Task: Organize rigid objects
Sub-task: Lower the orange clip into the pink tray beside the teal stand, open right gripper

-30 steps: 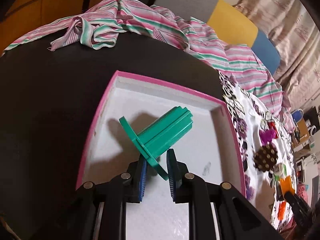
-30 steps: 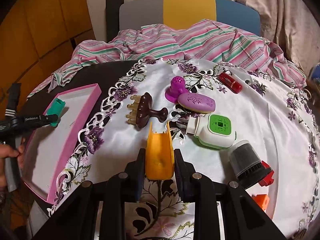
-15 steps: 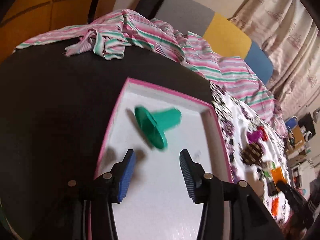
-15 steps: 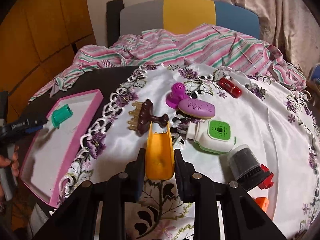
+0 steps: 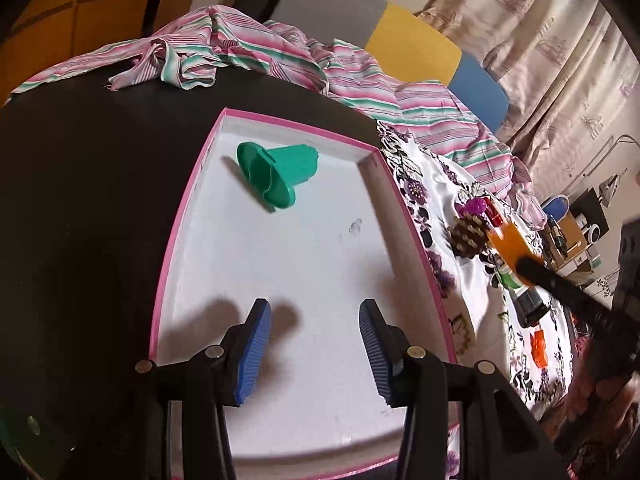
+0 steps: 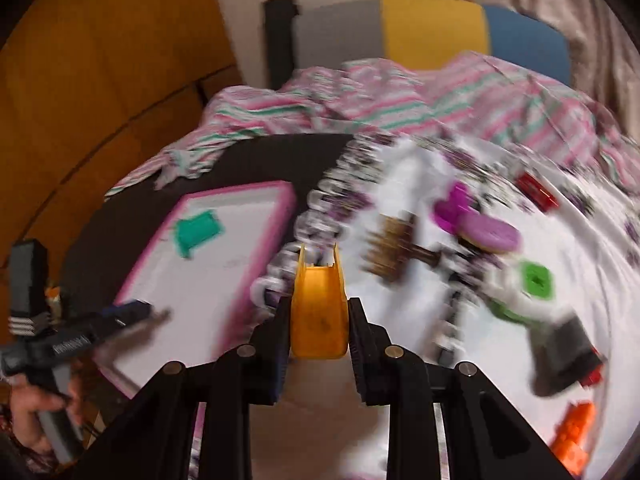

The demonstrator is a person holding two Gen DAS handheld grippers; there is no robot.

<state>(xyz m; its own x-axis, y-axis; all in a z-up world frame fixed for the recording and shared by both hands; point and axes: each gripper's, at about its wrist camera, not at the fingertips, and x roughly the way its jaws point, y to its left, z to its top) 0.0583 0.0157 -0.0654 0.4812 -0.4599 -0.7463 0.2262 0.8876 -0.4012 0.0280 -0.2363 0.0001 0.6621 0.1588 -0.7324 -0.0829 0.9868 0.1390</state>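
A green flanged plastic piece (image 5: 276, 174) lies on its side in the far part of the pink-rimmed white tray (image 5: 192, 184). My left gripper (image 5: 314, 314) hangs open over the tray's near half, with nothing between its blue pads. My right gripper (image 6: 318, 312) is shut on an orange U-shaped plastic piece (image 6: 318, 308), held above the tablecloth's lacy edge just right of the tray (image 6: 280, 216). In the blurred right wrist view the green piece (image 6: 198, 232) shows in the tray, and the left gripper (image 6: 132, 312) at its near end.
On the flowered white cloth (image 6: 420, 184) lie a brown comb-like brush (image 6: 394, 248), a magenta knob (image 6: 452, 208), a lilac oval case (image 6: 490, 234), a red item (image 6: 536, 192), a green-and-white device (image 6: 532, 284), a black cup (image 6: 564, 344) and an orange block (image 6: 574, 436). Striped cloth (image 5: 256, 52) is heaped behind.
The left gripper let go of the green piece, opened and drew back toward the tray's near end. The right gripper, still holding the orange piece, swung left toward the tray.
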